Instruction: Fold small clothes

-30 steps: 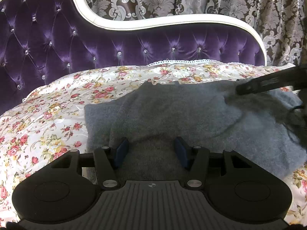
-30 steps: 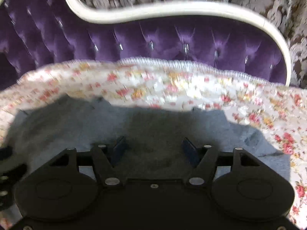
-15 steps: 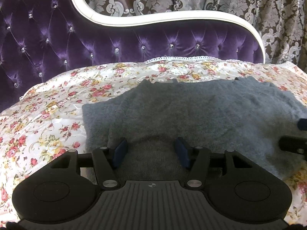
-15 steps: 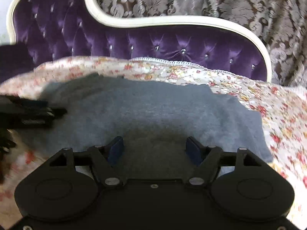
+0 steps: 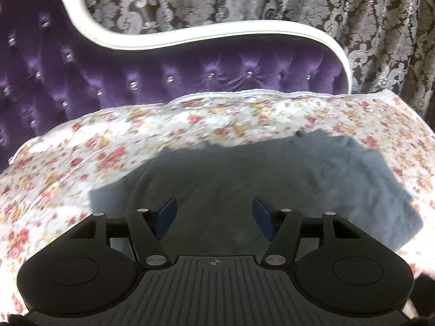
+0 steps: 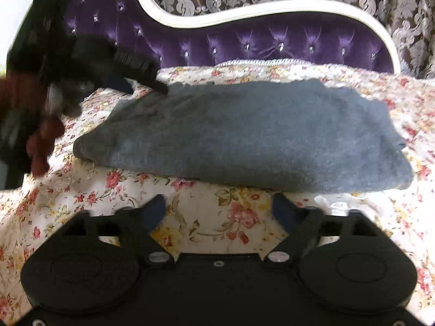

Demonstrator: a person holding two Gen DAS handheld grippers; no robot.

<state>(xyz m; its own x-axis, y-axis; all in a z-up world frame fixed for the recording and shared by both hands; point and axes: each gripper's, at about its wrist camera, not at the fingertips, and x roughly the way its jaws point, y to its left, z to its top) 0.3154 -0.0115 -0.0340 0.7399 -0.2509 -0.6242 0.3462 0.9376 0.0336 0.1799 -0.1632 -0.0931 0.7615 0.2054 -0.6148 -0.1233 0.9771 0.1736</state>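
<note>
Since a moment ago we have drawn the right tool [image 6: 217, 210] back off the grey sweater [image 6: 244, 135], and the left tool [image 5: 214, 217] has lifted above it.

Nearest to us, the right tool's jaws are opening wide and hold nothing; only the flowered bedspread [image 6: 206, 217] shows between its blue pads, and the sweater's near edge lies just beyond them. The left tool's jaws are opening too, with nothing gripped; we see the sweater below and between its pads, though the view is blurred. The sweater lies folded in a long bundle across the bedspread. At its far left corner the left tool appears in the right view, close over the cloth. Behind stand the purple tufted headboard [image 6: 272, 40] and patterned curtains [image 5: 380, 27].
</note>
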